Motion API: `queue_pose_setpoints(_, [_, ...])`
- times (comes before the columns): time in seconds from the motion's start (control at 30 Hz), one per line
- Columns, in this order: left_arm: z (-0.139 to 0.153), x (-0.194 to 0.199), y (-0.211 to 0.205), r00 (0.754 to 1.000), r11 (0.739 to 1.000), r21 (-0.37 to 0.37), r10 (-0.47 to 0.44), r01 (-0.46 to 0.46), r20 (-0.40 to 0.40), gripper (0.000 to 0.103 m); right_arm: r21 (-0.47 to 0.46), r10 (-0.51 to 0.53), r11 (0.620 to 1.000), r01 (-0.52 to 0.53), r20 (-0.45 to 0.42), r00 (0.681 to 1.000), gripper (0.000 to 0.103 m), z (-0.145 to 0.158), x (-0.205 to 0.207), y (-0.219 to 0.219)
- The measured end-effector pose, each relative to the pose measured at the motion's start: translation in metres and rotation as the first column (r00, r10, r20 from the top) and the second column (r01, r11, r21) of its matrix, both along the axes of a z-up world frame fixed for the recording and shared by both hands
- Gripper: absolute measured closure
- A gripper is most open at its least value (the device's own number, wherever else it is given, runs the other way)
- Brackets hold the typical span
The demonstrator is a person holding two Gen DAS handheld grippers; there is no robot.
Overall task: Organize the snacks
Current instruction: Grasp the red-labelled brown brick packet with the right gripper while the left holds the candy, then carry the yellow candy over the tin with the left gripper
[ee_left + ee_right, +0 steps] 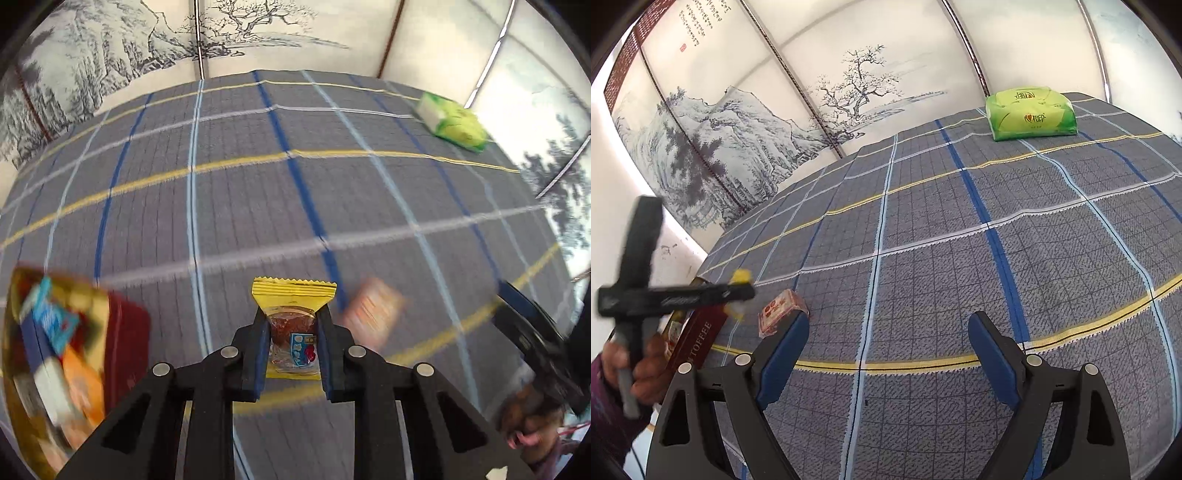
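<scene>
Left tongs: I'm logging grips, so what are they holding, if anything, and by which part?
The left tongs are shut on a yellow snack packet, pinching its clear middle from both sides. The crimped top sticks out past the tips.

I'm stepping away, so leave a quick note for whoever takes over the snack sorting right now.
Left tongs: shut on a yellow-wrapped snack, clear of the checked cloth.
Right tongs: open, empty, above the cloth.
Toffee box at the cloth's left edge already holds packets; a small orange packet lies loose beside it. Green tissue pack at the far end.
Left: probably box the held snack, then the orange packet.
</scene>
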State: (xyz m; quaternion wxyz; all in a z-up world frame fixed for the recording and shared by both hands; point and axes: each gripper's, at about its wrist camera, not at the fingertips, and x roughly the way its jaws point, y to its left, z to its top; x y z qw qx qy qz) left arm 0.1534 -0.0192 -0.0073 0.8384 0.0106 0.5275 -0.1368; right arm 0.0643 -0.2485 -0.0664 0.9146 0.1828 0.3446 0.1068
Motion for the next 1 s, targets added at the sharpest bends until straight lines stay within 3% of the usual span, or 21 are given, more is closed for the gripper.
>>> queue_pose_setpoints(0.13, [0.008,-0.055,0.003,0.999,0.998,-0.058,-0.034,0.034,-0.002,0.083,-0.035,0.125,0.992,-0.125,-0.001,0.992,0.014,0.001,0.003,0.018])
queue_pose_setpoints(0.33, [0.020,-0.105,0.015,0.999,0.993,-0.110,-0.039,0.041,0.018,0.083,-0.169,0.337,0.928,-0.332,-0.002,0.942,0.013,0.011,0.020,0.072])
queue_pose_setpoints(0.5, [0.037,-0.125,0.034,0.998,0.992,-0.127,-0.003,0.010,0.057,0.083,-0.263,0.438,0.862,-0.433,-0.042,0.898,0.013,0.007,0.047,0.114])
queue_pose_setpoints(0.63, [0.046,-0.137,0.047,0.996,0.992,-0.128,0.027,-0.017,0.080,0.083,-0.307,0.453,0.837,-0.453,-0.074,0.888,0.013,-0.002,0.062,0.133])
queue_pose_setpoints(0.7, [0.050,-0.139,0.055,0.995,0.992,-0.124,0.042,-0.031,0.090,0.083,-0.327,0.437,0.837,-0.438,-0.080,0.896,0.024,-0.004,0.067,0.139])
queue_pose_setpoints(0.73, [0.051,-0.142,0.060,0.994,0.991,-0.125,0.054,-0.042,0.094,0.083,-0.319,0.438,0.837,-0.445,-0.097,0.894,0.053,-0.006,0.069,0.140])
queue_pose_setpoints(0.87, [0.056,-0.150,0.082,0.989,0.988,-0.132,0.098,-0.083,0.112,0.082,-0.350,0.409,0.840,-0.415,-0.094,0.908,0.054,-0.004,0.060,0.144])
queue_pose_setpoints(1.0, [0.058,-0.158,0.107,0.979,0.982,-0.132,0.154,-0.136,0.134,0.082,-0.303,0.335,0.897,-0.322,-0.009,0.942,0.054,0.008,0.044,0.126])
